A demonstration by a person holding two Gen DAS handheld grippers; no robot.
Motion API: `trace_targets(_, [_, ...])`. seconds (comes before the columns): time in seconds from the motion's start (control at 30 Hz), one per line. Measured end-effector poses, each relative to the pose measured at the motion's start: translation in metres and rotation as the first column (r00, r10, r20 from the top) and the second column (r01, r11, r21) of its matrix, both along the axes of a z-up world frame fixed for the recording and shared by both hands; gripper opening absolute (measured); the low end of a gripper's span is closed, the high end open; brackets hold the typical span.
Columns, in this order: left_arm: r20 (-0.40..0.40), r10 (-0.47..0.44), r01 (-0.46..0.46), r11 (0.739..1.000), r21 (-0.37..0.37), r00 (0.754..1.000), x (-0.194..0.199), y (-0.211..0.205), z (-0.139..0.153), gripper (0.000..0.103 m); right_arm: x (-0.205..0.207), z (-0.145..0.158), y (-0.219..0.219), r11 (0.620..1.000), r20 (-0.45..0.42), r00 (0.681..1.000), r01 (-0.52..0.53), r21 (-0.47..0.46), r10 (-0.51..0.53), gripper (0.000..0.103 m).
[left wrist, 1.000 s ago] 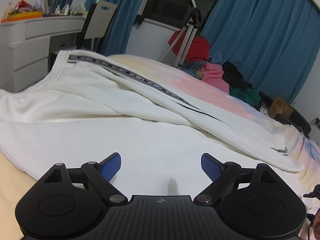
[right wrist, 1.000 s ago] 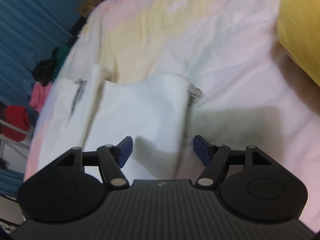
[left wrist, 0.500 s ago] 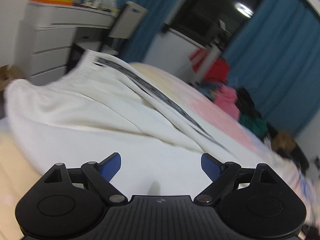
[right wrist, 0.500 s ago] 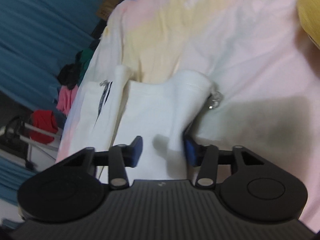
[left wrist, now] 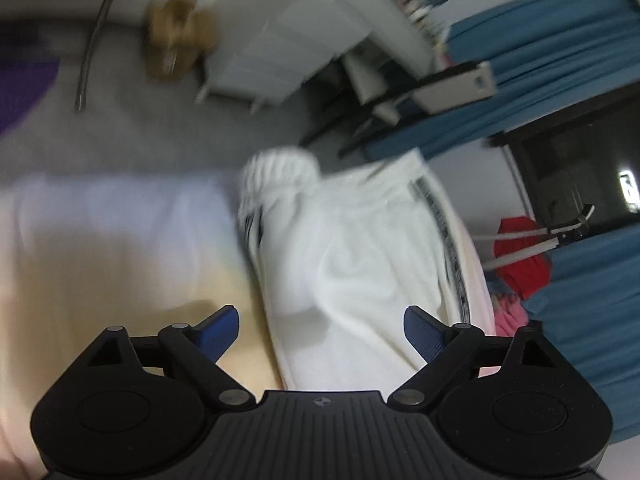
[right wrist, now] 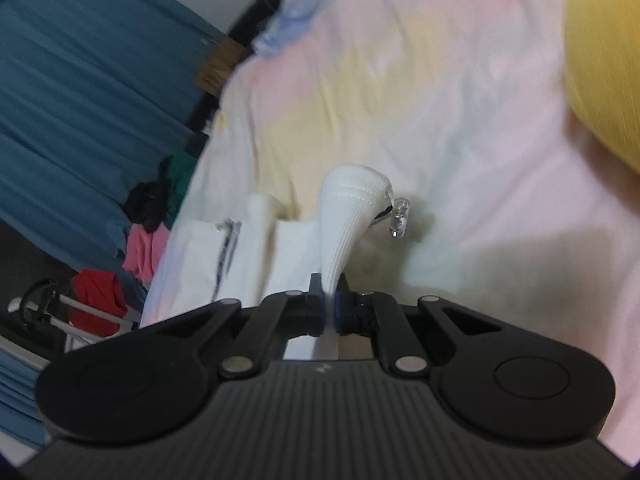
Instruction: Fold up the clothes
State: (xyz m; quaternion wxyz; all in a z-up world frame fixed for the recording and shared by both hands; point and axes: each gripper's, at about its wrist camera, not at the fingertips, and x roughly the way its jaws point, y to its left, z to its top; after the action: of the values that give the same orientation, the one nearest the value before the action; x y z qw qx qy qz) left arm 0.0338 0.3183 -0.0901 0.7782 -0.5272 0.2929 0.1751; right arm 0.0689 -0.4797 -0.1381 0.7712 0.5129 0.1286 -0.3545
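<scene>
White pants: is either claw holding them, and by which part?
The right claw is shut on the white pants at a ribbed cuff. The left claw is open over them, holding nothing.

Blue curtains (right wrist: 92,112) hang behind a heap of pink, red and dark laundry (right wrist: 140,248), a yellow cushion (right wrist: 604,60) lies on the pastel bedsheet (right wrist: 440,92), and white drawers (left wrist: 296,36) stand nearby

The left gripper (left wrist: 320,330) is being held with its blue fingers (left wrist: 218,330) spread wide above the white garment (left wrist: 352,264), which is being shown blurred on the bed (left wrist: 100,248). A white dresser (left wrist: 304,36) and blue curtains (left wrist: 560,60) are being seen far beyond.
</scene>
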Motion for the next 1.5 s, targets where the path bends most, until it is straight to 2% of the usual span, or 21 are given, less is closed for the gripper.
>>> trace_targets(0.07, [0.006, -0.022, 0.022, 0.998, -0.054, 1.0, 0.008, 0.004, -0.011, 0.086, 0.005, 0.004, 0.003, 1.0, -0.022, 1.0, 0.005, -0.03, -0.005, 0.008])
trace_targets(0.17, [0.013, -0.043, 0.044, 0.989, -0.142, 0.999, 0.021, 0.009, -0.029, 0.078, 0.01, -0.002, 0.0, 1.0, -0.054, 0.998, 0.018, -0.016, -0.019, 0.008])
trace_targets(0.23, [0.007, -0.031, 0.032, 0.983, -0.18, 0.999, 0.028, 0.011, -0.038, 0.068, 0.009, -0.007, -0.003, 0.999, -0.055, 0.998, 0.036, 0.003, -0.036, 0.008])
trace_targets(0.3, [-0.007, 0.012, -0.013, 0.982, -0.188, 1.0, 0.028, 0.011, -0.043, 0.061, 0.005, -0.008, -0.003, 0.998, -0.051, 0.997, 0.057, 0.008, -0.057, 0.008])
trace_targets(0.37, [0.011, 0.054, -0.051, 0.983, -0.177, 0.998, 0.024, 0.004, -0.045, 0.054, 0.001, -0.006, -0.001, 0.997, -0.038, 0.996, 0.081, 0.002, -0.081, 0.008])
trace_targets(0.43, [0.031, 0.06, -0.055, 0.989, -0.138, 0.998, 0.021, -0.005, -0.042, 0.034, -0.002, -0.001, 0.004, 0.993, -0.009, 0.993, 0.115, -0.008, -0.115, 0.008])
trace_targets(0.47, [0.036, 0.056, -0.052, 0.992, -0.112, 0.998, 0.021, -0.007, -0.04, 0.029, -0.002, 0.002, 0.006, 0.993, -0.005, 0.993, 0.118, -0.021, -0.119, 0.008])
trace_targets(0.5, [0.04, 0.052, -0.048, 0.995, -0.086, 0.998, 0.02, -0.01, -0.037, 0.019, -0.002, 0.005, 0.008, 0.992, -0.001, 0.993, 0.12, -0.036, -0.121, 0.008])
trace_targets(0.6, [0.076, 0.039, -0.034, 0.997, -0.069, 0.996, 0.013, -0.013, -0.029, 0.015, -0.007, 0.015, 0.011, 0.991, 0.006, 0.995, 0.099, -0.094, -0.099, 0.008])
trace_targets(0.67, [0.117, 0.042, -0.033, 0.997, -0.077, 0.992, -0.001, -0.015, -0.021, 0.013, -0.017, 0.02, 0.008, 0.989, 0.03, 0.994, 0.108, -0.096, -0.106, 0.008])
trace_targets(0.8, [0.212, 0.001, 0.015, 0.997, -0.074, 0.977, -0.026, -0.017, 0.006, 0.011, -0.029, 0.028, 0.003, 0.987, 0.044, 0.993, 0.116, -0.113, -0.112, 0.008])
trace_targets(0.9, [0.241, -0.031, 0.04, 0.999, -0.03, 0.97, -0.023, -0.022, 0.032, 0.011, -0.025, 0.04, 0.001, 0.986, 0.06, 0.994, 0.099, -0.136, -0.091, 0.008])
trace_targets(1.07, [0.25, -0.084, 0.074, 0.996, 0.051, 0.965, 0.047, -0.036, 0.078, 0.01, 0.026, 0.073, -0.002, 0.971, 0.052, 0.997, 0.062, -0.23, -0.052, 0.008])
trace_targets(1.17, [0.244, -0.115, 0.089, 0.989, 0.115, 0.963, 0.11, -0.044, 0.1, 0.01, 0.079, 0.09, -0.011, 0.962, 0.032, 0.999, 0.038, -0.271, -0.03, 0.008])
trace_targets(1.23, [0.256, -0.129, 0.098, 0.987, 0.13, 0.958, 0.16, -0.045, 0.107, 0.01, 0.121, 0.095, -0.016, 0.956, 0.008, 1.0, 0.017, -0.293, -0.015, 0.008])
trace_targets(1.33, [0.253, -0.155, 0.108, 0.976, 0.192, 0.955, 0.245, -0.053, 0.099, 0.01, 0.194, 0.083, -0.024, 0.951, -0.057, 0.998, -0.028, -0.309, 0.01, 0.008])
trace_targets(1.5, [0.164, -0.18, 0.128, 0.95, 0.285, 0.97, 0.378, -0.073, 0.057, 0.01, 0.298, 0.036, -0.028, 0.925, -0.198, 0.98, -0.095, -0.367, 0.022, 0.008])
